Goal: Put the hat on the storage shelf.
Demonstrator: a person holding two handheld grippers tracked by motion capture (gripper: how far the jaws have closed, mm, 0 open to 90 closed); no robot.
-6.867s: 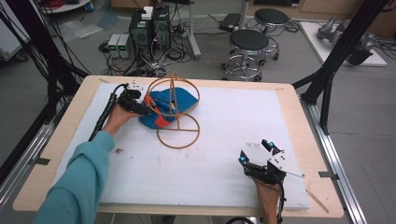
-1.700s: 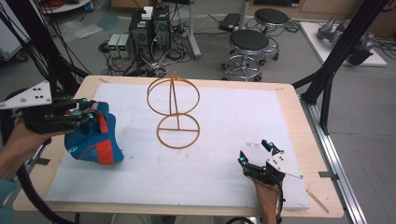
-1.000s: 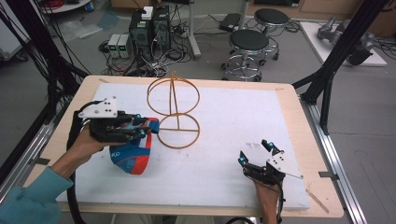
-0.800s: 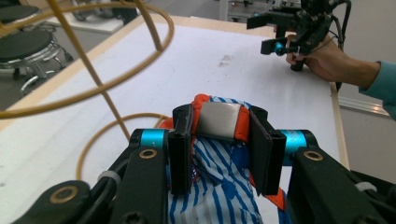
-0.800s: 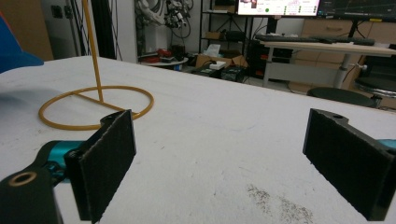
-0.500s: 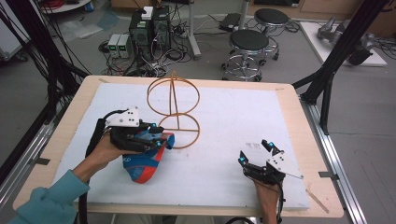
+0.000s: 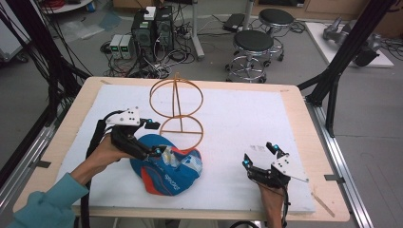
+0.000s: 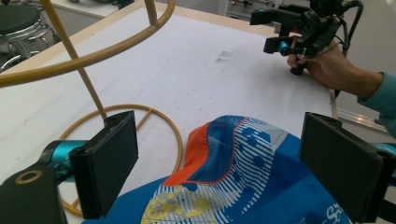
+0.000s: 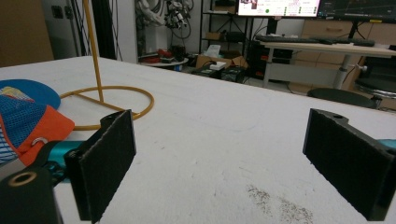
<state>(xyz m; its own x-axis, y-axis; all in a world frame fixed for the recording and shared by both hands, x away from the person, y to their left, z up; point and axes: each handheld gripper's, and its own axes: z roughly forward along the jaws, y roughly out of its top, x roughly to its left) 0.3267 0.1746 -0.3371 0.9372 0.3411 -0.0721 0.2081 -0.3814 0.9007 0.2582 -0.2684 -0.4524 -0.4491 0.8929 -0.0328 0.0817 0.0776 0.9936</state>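
A blue and orange cap [image 7: 167, 170] lies on the white mat just in front of the gold wire stand [image 7: 176, 97]. My left gripper [image 7: 155, 138] hovers over the cap's left side. Its jaws have just been opening and now stand wide. In the left gripper view the cap [image 8: 243, 163] lies below and between the jaws of the left gripper [image 8: 219, 128], and no pad presses on it. The stand's base ring [image 8: 140, 116] is just beyond. My right gripper [image 7: 259, 155] rests near the front right, open with nothing in it. In the right gripper view the cap [image 9: 28, 123] is to the left of the right gripper [image 9: 224, 123].
The white mat [image 7: 247, 114] covers most of the wooden table [image 7: 304, 109]. Two stools [image 7: 252, 45] and computer boxes [image 7: 149, 28] stand on the floor behind. Black frame posts [image 7: 347, 52] rise at the table's sides.
The left gripper carried the cap from the table's left side to the front of the stand, set it down and opened its jaws off it. The right gripper stayed put.
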